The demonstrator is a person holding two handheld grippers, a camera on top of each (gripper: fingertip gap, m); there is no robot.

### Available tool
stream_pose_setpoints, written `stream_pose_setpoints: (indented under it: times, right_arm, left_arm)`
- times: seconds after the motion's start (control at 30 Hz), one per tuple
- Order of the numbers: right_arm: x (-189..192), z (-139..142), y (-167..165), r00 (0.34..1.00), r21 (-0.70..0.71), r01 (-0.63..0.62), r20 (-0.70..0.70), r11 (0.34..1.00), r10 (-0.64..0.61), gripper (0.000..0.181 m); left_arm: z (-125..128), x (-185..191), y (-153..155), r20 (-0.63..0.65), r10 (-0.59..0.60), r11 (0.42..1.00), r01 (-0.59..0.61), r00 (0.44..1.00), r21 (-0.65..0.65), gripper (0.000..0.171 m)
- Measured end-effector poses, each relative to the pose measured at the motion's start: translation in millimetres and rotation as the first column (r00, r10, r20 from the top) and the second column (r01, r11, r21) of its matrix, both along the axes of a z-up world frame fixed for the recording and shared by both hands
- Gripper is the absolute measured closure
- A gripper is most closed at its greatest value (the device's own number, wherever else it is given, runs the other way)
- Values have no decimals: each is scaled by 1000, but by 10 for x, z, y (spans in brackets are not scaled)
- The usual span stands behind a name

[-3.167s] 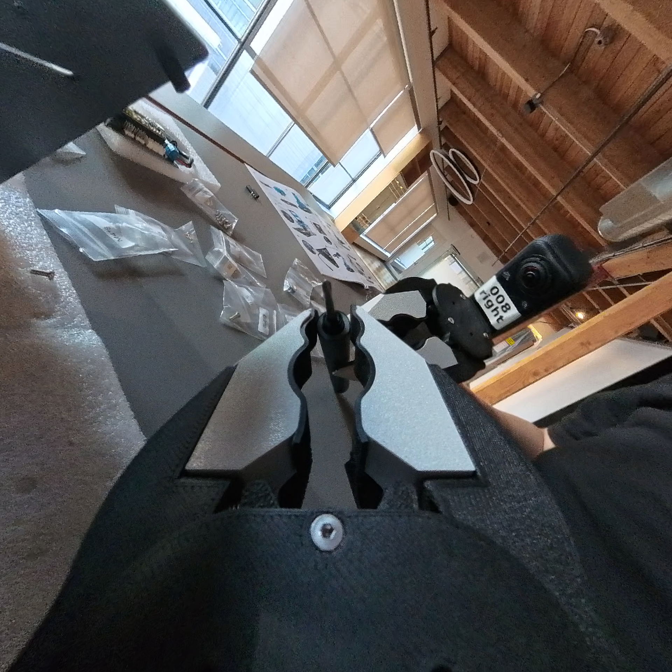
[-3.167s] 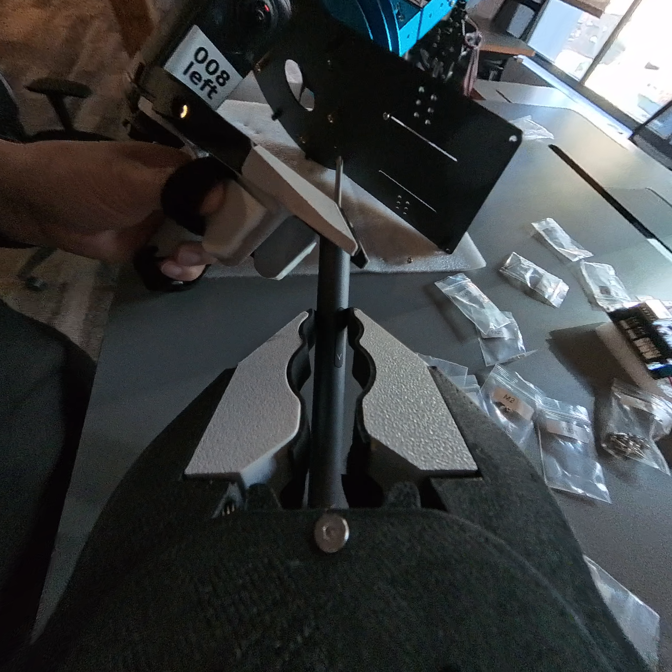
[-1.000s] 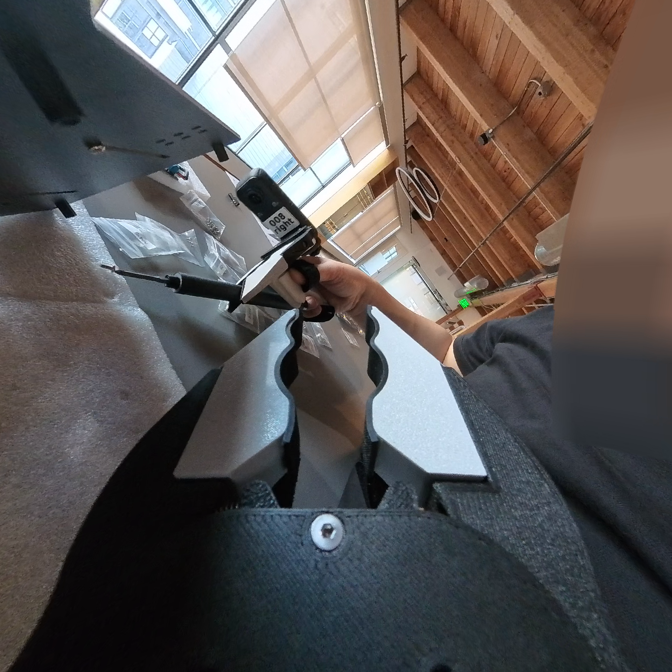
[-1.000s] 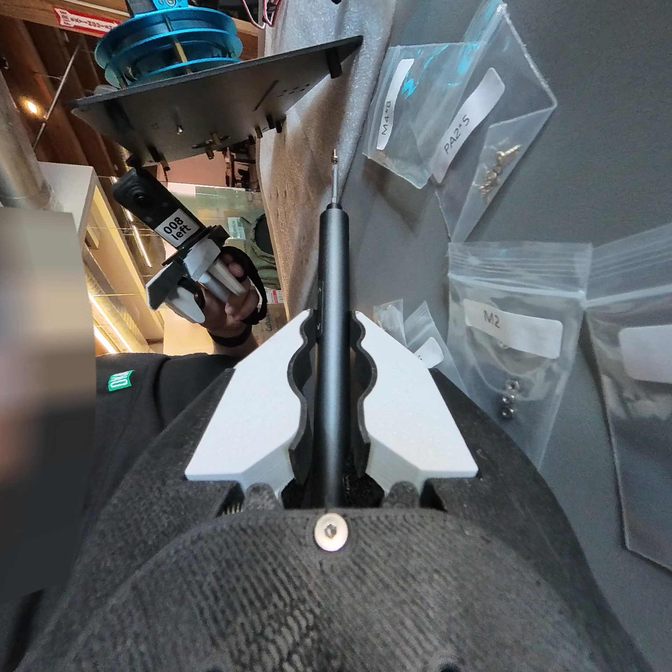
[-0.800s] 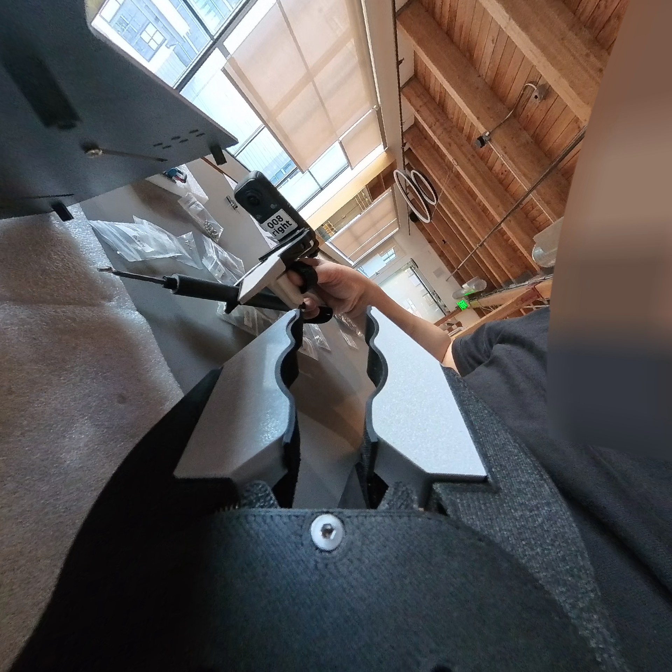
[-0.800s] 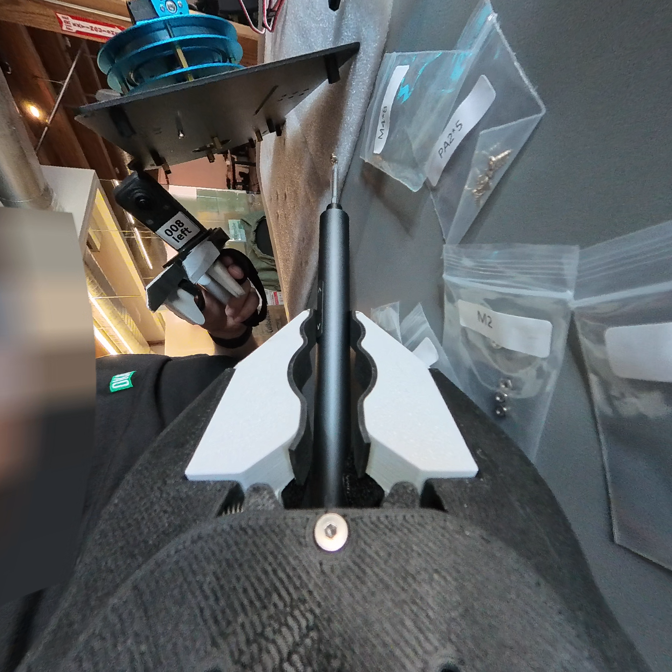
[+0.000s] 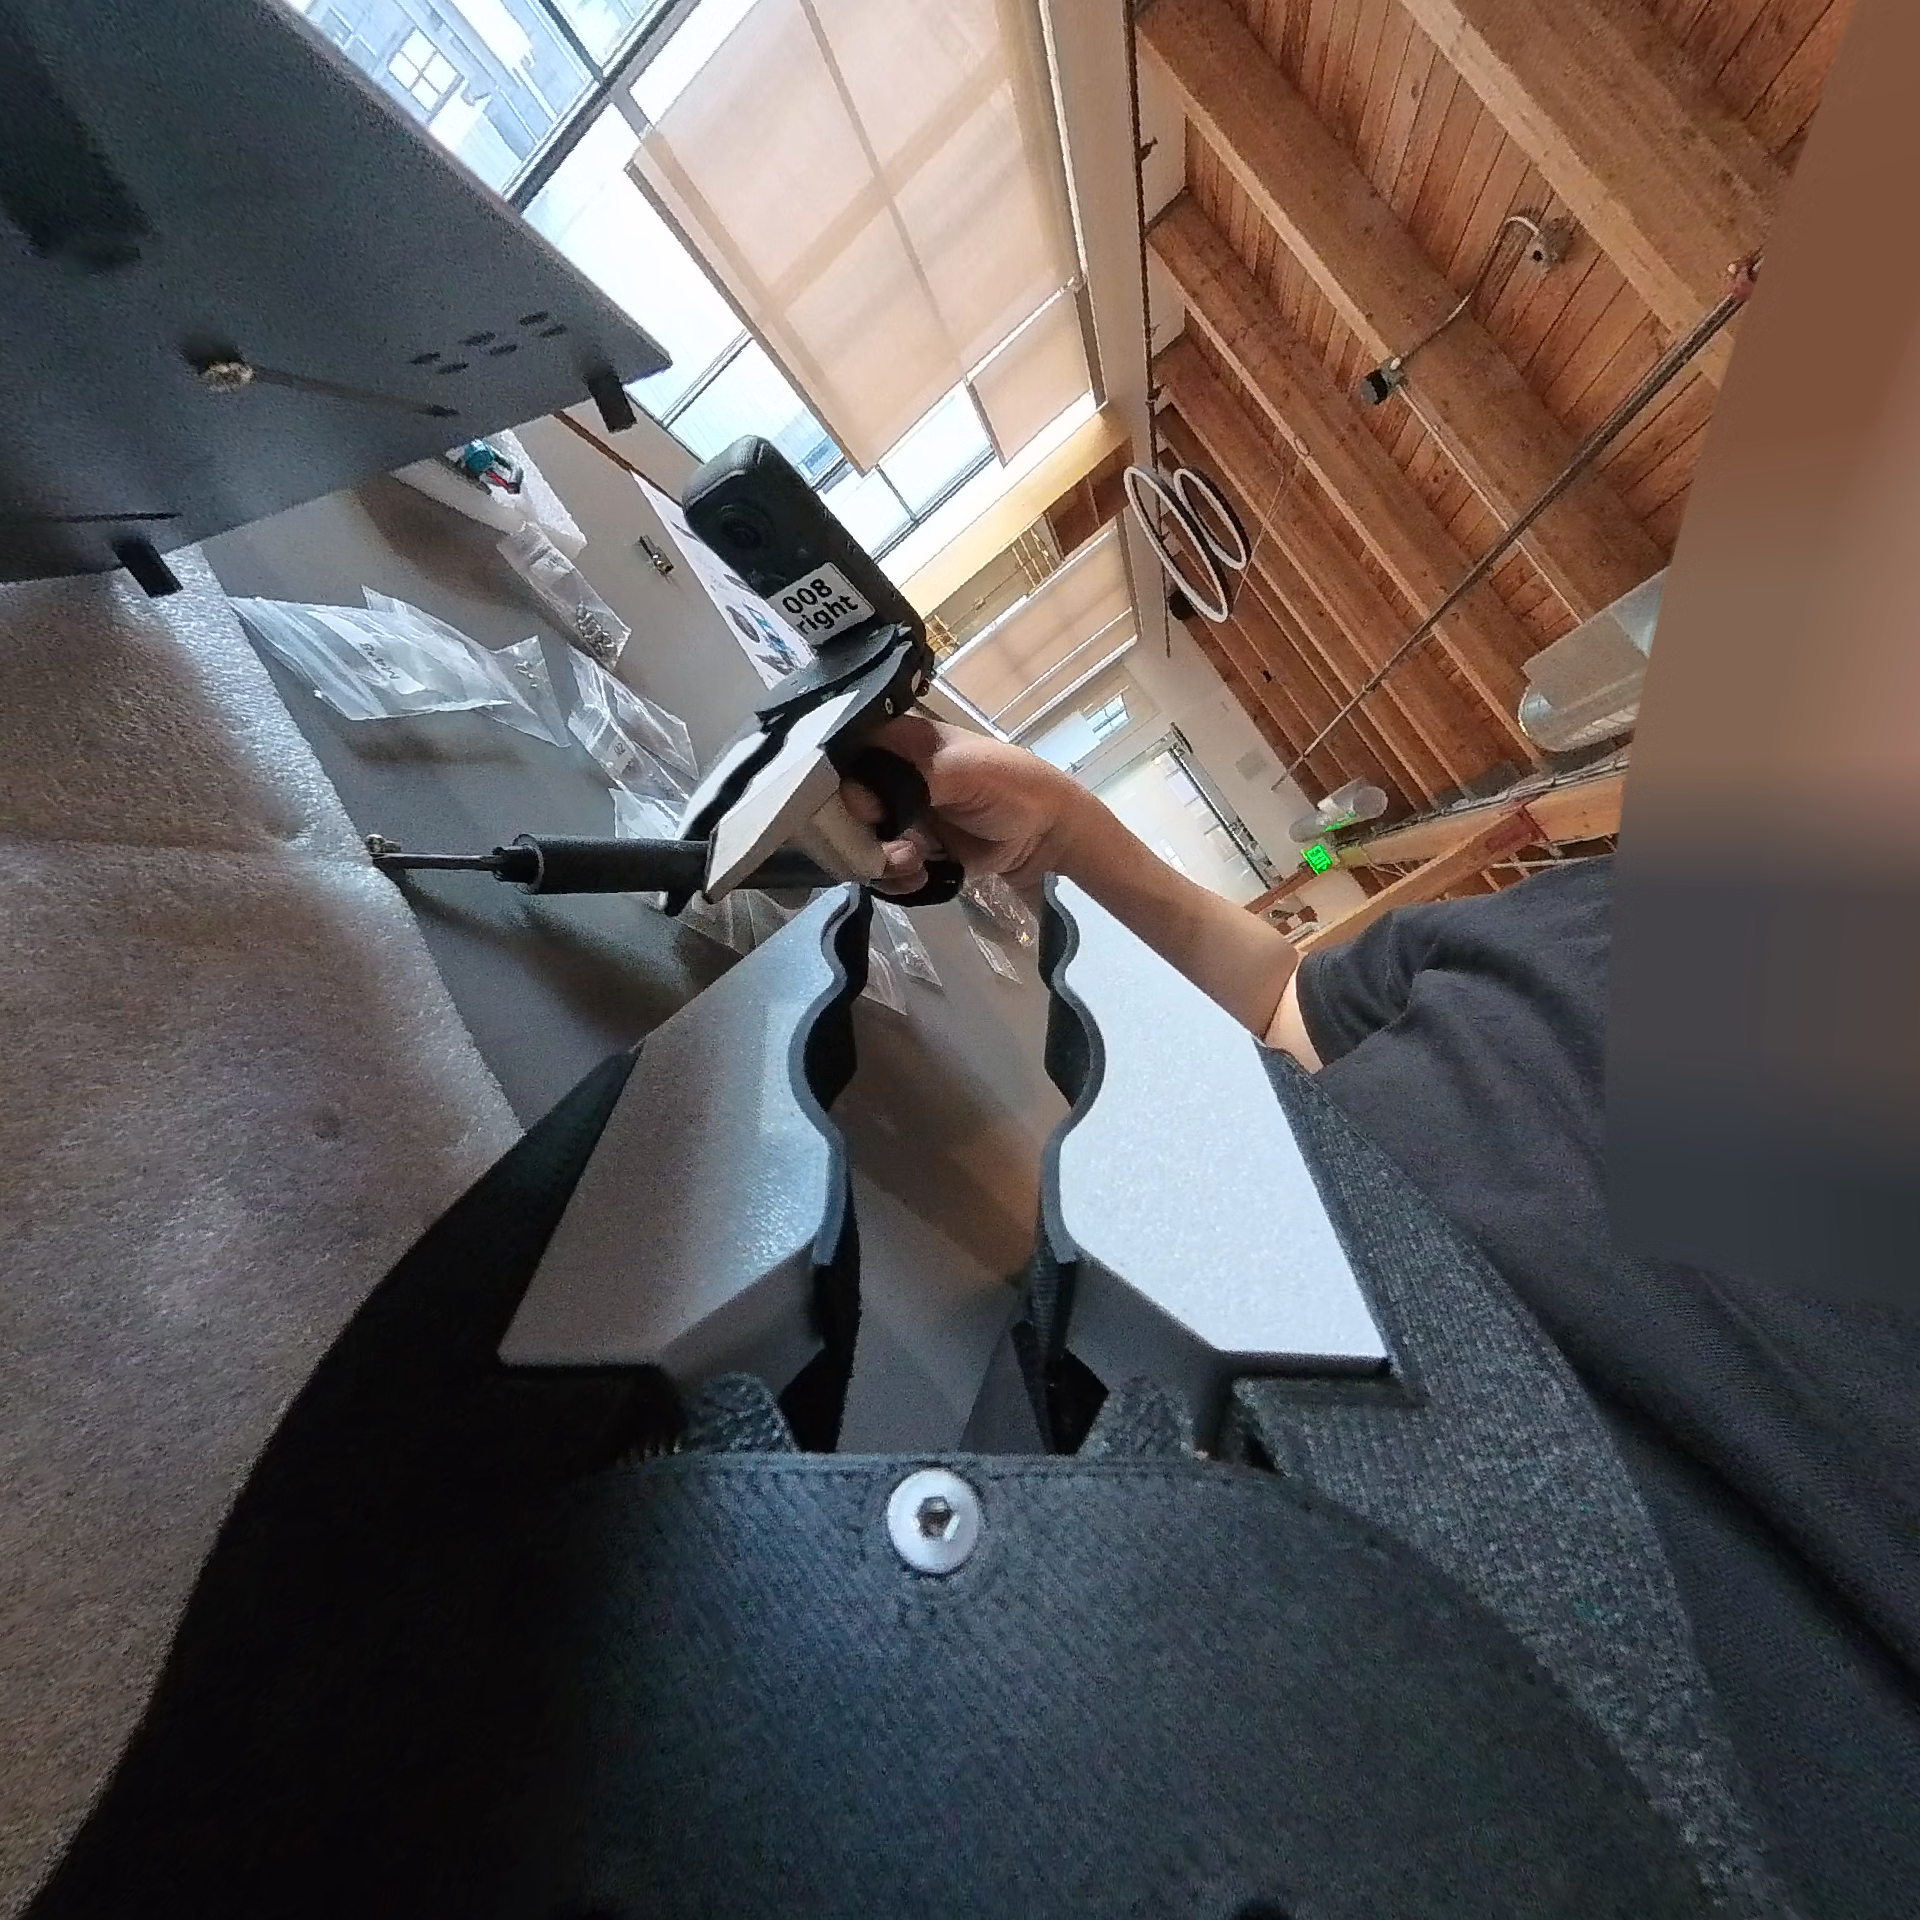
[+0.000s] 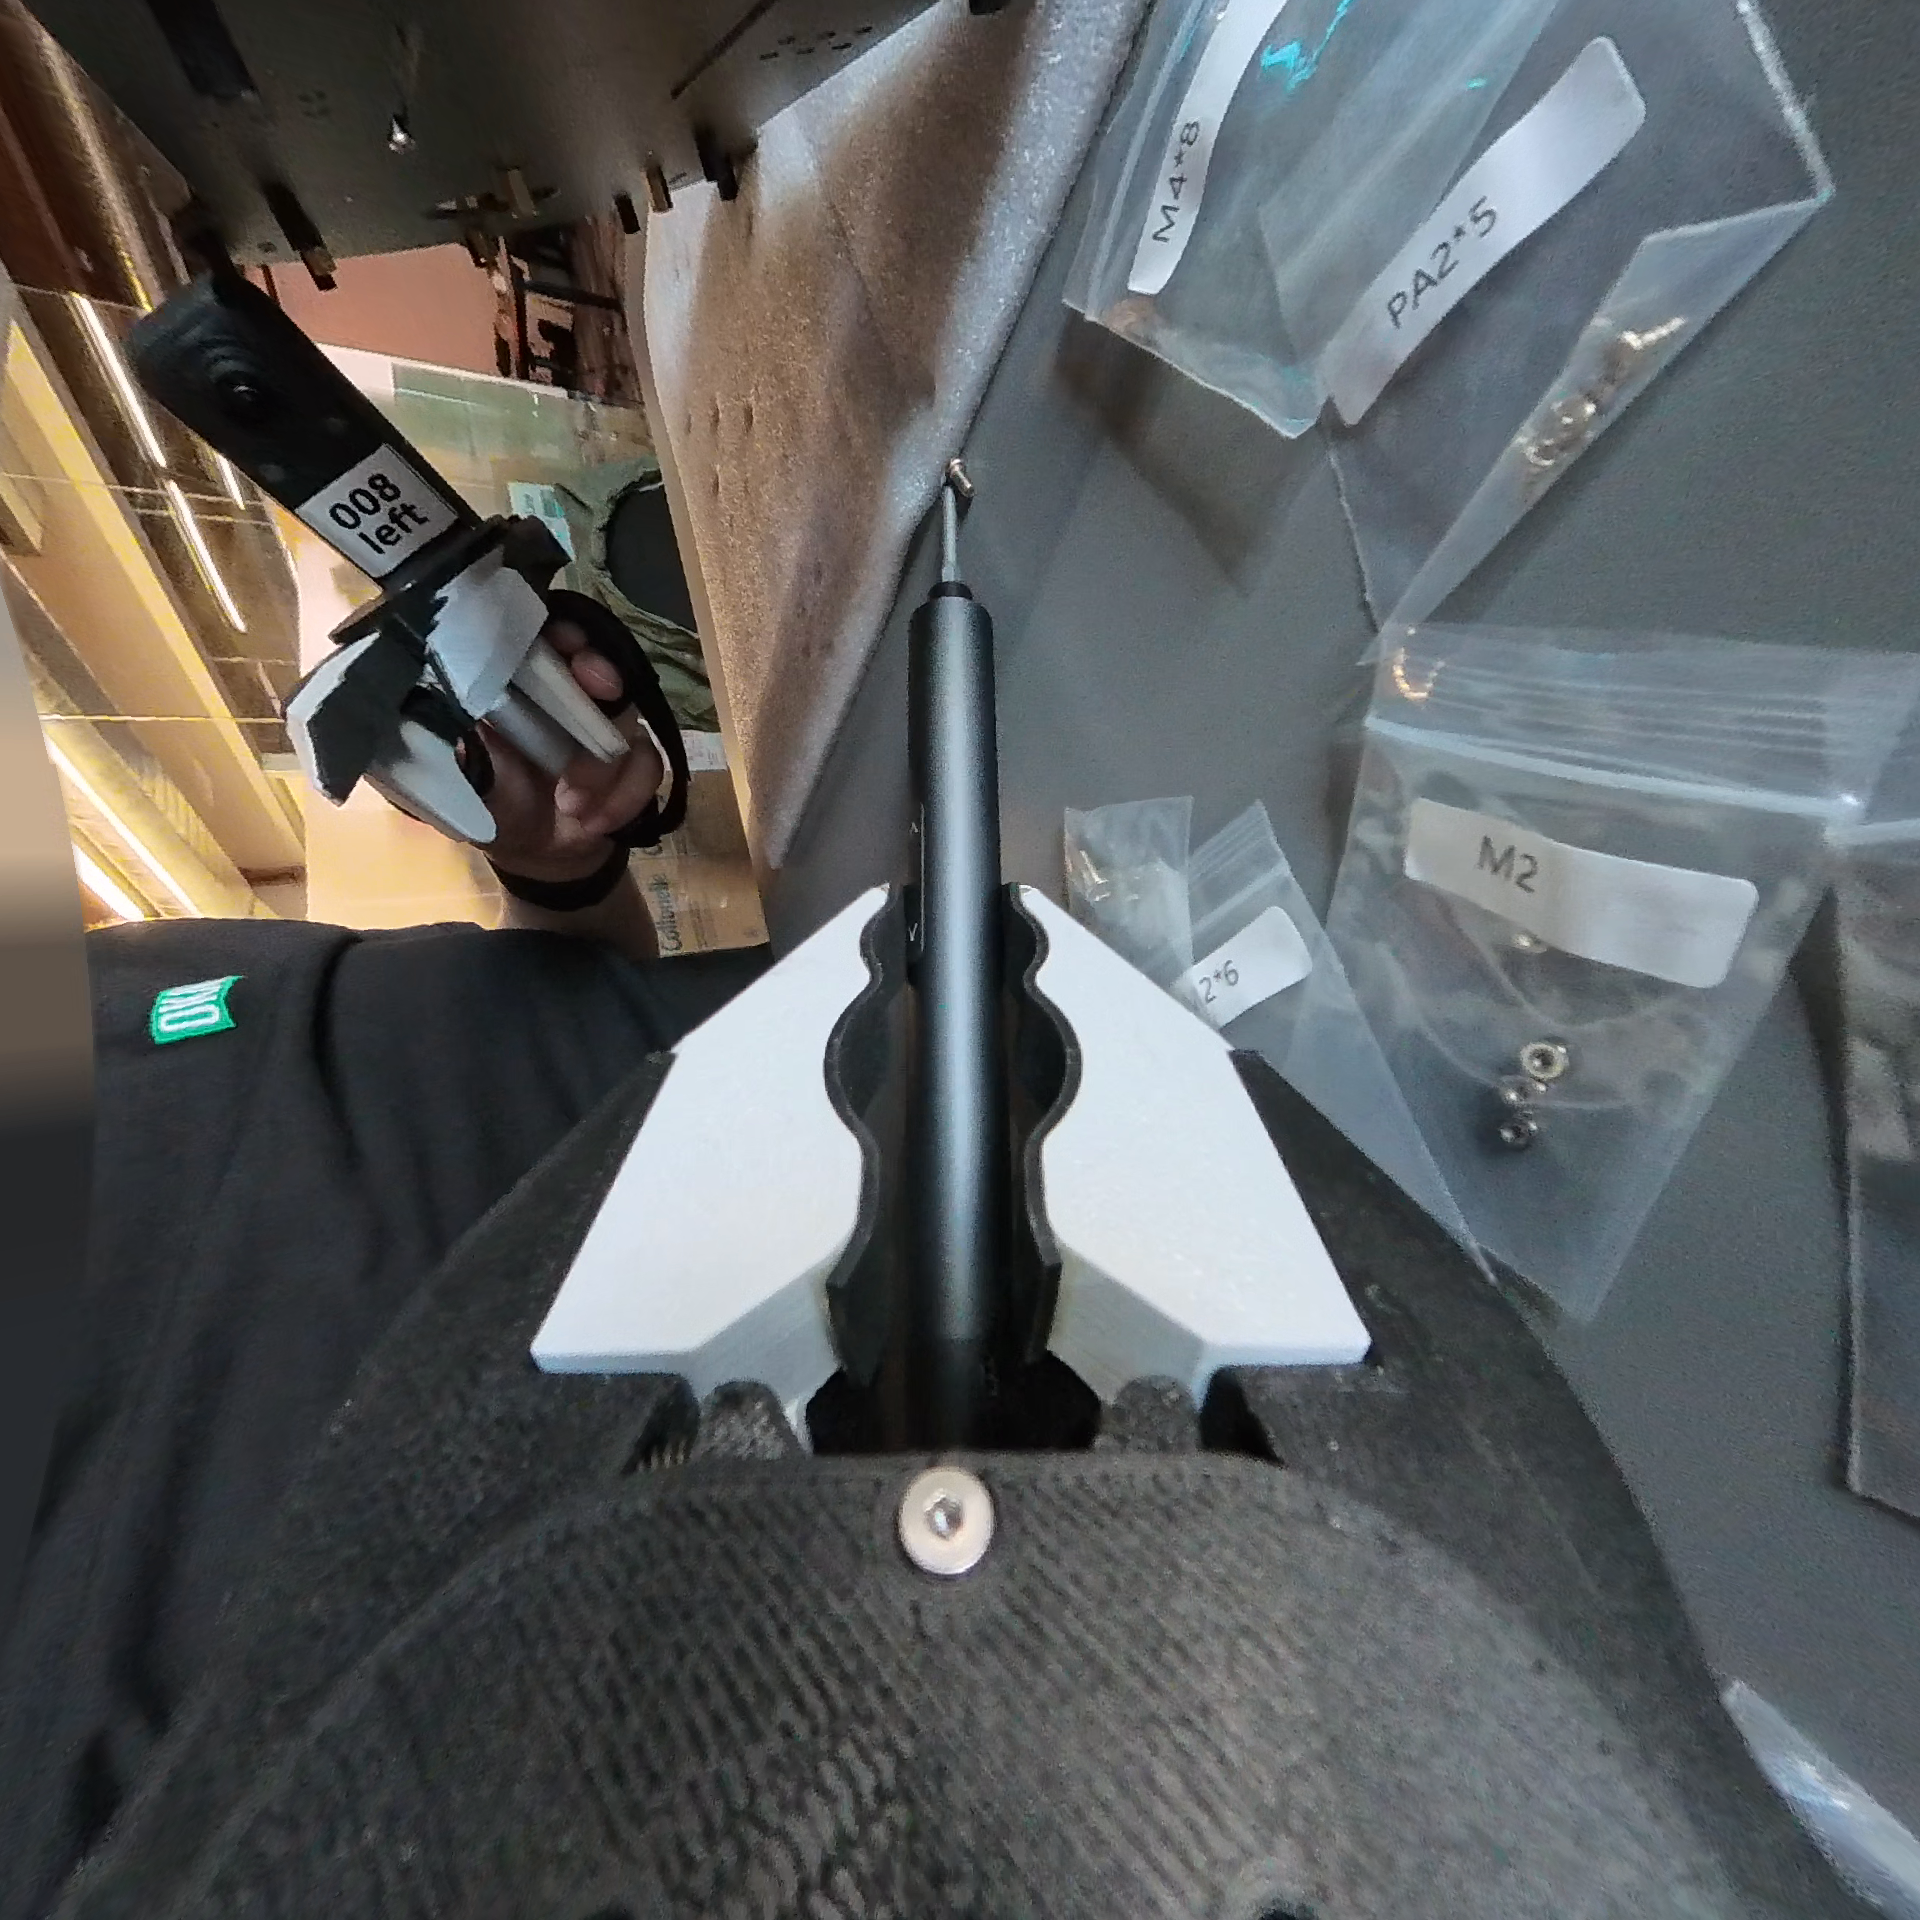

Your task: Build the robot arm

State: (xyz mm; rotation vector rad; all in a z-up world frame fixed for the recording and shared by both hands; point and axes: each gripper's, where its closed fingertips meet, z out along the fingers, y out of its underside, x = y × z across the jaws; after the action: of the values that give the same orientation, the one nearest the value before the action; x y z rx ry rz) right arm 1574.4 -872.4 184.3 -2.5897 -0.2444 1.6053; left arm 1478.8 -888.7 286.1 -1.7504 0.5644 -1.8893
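At foam edge: right gripper (image 8: 951, 935) clamps slim matte screwdriver (image 8: 954, 935) (cylindrical) | left gripper (image 7: 945, 914) jaws parted, empty

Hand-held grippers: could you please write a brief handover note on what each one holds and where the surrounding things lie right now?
Right hand-held gripper: shut on the black screwdriver, shaft pointing forward along the fingers.
Screwdriver tip: at a small screw lying at the edge of the foam sheet. Whether the bit is seated in the head cannot be told.
Left hand-held gripper: open, empty, held apart from the screwdriver.
Black metal plate: raised above the foam.
Clear bags of fasteners: on the grey table, beside the screwdriver.
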Motion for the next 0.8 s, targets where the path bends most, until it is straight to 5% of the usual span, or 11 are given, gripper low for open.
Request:
stream_pose_setpoints:
  times: [0.23, 0.5, 0.8]
  right_arm:
    - [13, 119, -131, 998, 5, 30, -61, 1000, -30, 164]
    - [82, 412, -360, 981, -25, 39, -189, 999, -43, 164]
    - [-80, 814, -564, 955, -38, -53, -293, 998, 39, 165]
  left_arm:
    - [-97, 9, 17, -72, 9, 999, -5, 997, 54, 143]
    - [-549, 18, 94, -447, 153, 897, 66, 881, 438, 139]
    - [-446, 245, 35, -371, 132, 818, 110, 919, 564, 146]
